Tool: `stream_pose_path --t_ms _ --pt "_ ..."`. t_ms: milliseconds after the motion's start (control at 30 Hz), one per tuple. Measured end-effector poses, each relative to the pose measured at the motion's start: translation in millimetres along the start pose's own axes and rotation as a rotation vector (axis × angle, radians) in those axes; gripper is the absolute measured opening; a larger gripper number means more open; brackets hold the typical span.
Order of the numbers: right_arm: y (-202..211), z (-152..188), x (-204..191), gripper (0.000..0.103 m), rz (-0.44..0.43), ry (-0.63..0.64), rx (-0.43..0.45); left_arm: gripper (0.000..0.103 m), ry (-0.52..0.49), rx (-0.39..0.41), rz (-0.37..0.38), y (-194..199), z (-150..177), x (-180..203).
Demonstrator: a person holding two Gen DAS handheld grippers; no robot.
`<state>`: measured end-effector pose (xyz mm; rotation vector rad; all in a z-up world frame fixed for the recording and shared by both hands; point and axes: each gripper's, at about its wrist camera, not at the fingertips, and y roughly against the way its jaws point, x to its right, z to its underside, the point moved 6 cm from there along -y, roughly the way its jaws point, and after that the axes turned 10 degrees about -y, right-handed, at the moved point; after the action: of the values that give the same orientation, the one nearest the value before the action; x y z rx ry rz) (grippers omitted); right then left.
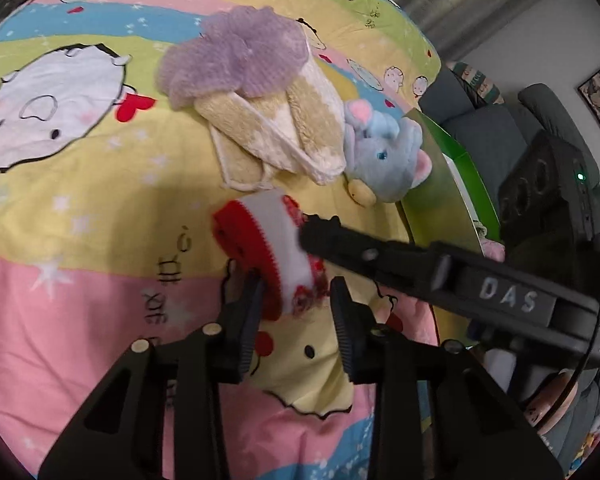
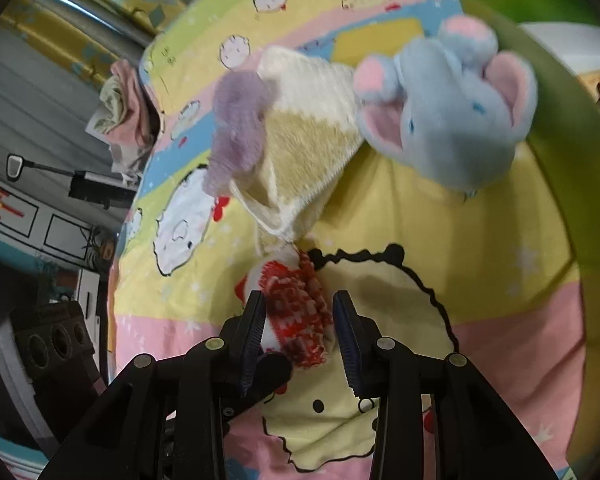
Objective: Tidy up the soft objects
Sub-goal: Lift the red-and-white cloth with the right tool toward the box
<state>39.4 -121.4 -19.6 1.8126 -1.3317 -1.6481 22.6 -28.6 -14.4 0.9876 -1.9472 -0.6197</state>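
Fingers of the left gripper (image 1: 298, 320) stood a little apart with one end of a red-and-white sock (image 1: 268, 256) between them; whether the pads pressed it I could not tell. The right gripper (image 2: 300, 336) reached in from the left gripper's right side, its fingers astride the sock's other, patterned end, the left pad against the knit and a gap showing at the right pad. The sock lay on a cartoon-printed bedsheet (image 1: 80, 240). Just beyond the fingertips lay a cream-and-tan towel (image 1: 280, 136), with a purple mesh puff (image 1: 236, 56) on its far end. To the right of the towel, touching it, sat a blue plush elephant (image 1: 388, 152), a green box (image 1: 440, 184) beside it.
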Motion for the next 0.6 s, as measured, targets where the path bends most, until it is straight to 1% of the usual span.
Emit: stream_pose_path --t_ms 100,167,267,300,333,400,433,500,533,600 --pt "-9 3 -1 0.038 -0.053 -0.009 -0.025 0.028 -0.039 0.004 -0.021 -8 -1 2" --pt "-14 5 1 0.038 -0.058 -0.014 -0.033 0.028 -0.066 0.013 -0.032 -9 -1 4" --pt "-16 4 -2 0.038 -0.067 -0.005 -0.037 0.025 -0.062 0.035 -0.010 -8 -6 6" --pt "-16 4 -4 0.038 -0.068 0.001 -0.037 0.024 -0.074 0.035 -0.016 -6 -8 8" --pt "-13 4 -7 0.038 -0.064 0.015 -0.024 0.023 -0.108 0.032 -0.040 -5 -12 14" --pt "-3 0 -12 0.038 -0.066 0.039 0.016 0.023 -0.168 0.080 -0.062 3 -22 29" --pt "10 -5 -16 0.038 -0.080 0.044 0.060 0.023 -0.187 0.102 -0.058 5 -29 36" --pt "29 -14 -19 0.038 -0.102 0.045 0.110 0.023 -0.230 0.152 -0.043 13 -43 56" --pt "45 -20 -20 0.038 -0.125 0.041 0.151 0.023 -0.258 0.173 -0.033 15 -50 68" --pt "66 -28 -17 0.038 -0.136 0.034 0.207 0.023 -0.310 0.193 -0.013 18 -59 88"
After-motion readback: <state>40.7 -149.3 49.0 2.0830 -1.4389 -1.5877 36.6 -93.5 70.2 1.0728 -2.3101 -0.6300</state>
